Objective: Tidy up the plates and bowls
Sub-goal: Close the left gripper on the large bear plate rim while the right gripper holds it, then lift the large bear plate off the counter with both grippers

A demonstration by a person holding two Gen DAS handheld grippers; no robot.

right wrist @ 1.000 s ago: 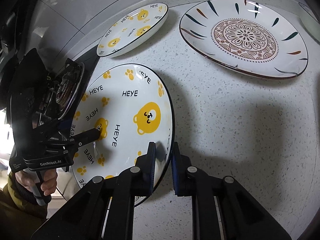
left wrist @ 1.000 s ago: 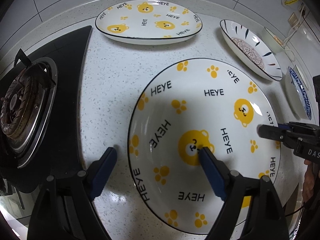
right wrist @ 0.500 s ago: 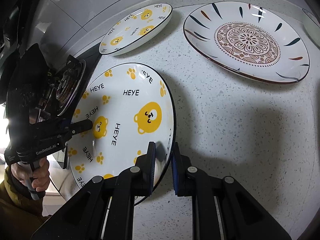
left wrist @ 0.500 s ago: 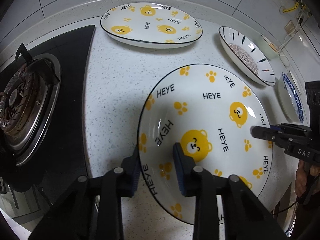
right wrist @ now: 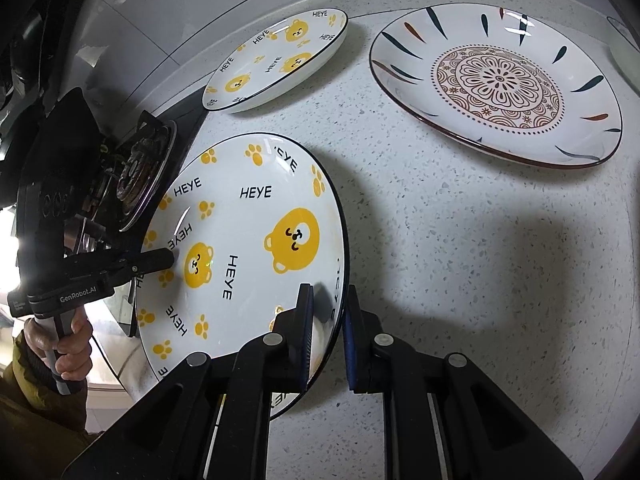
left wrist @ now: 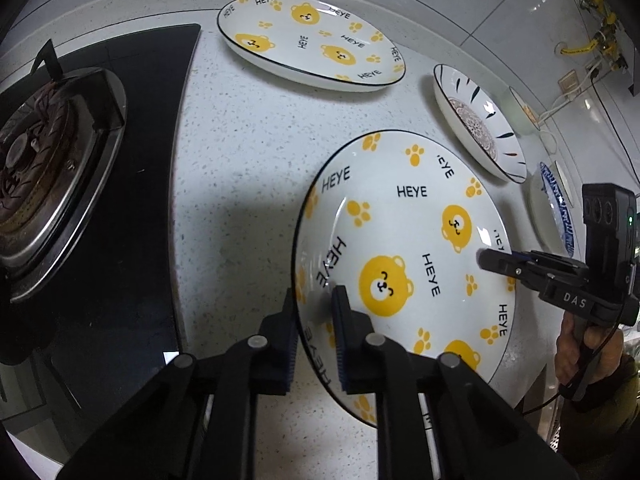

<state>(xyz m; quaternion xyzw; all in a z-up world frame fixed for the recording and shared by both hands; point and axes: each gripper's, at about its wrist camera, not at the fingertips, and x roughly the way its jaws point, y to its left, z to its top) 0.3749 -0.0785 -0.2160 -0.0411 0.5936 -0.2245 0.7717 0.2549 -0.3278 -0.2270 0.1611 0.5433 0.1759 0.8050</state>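
A white plate with yellow bears and "HEYE" lettering [left wrist: 400, 240] [right wrist: 248, 232] is held over the speckled counter [left wrist: 240, 140] from two sides. My left gripper [left wrist: 314, 296] straddles its left rim, one finger outside and one inside; its jaws are closing and the pads meet the rim. On the opposite rim, my right gripper [right wrist: 326, 292] is shut. Each gripper shows in the other's view: the right [left wrist: 486, 256], the left [right wrist: 168, 258]. A second bear plate [left wrist: 312, 40] [right wrist: 276, 60] lies near the back wall.
A gas stove burner [left wrist: 40, 168] [right wrist: 136, 168] lies left of the plates. A white plate with a brown floral centre [left wrist: 476, 124] [right wrist: 496, 84] sits to the right, and a blue-rimmed plate [left wrist: 554, 208] beyond it. A hand [left wrist: 580, 344] holds the right gripper's handle.
My left gripper's jaws came together from wide open onto the bear plate's left rim, and the hand shifted a little. The right gripper kept its hold and did not move.
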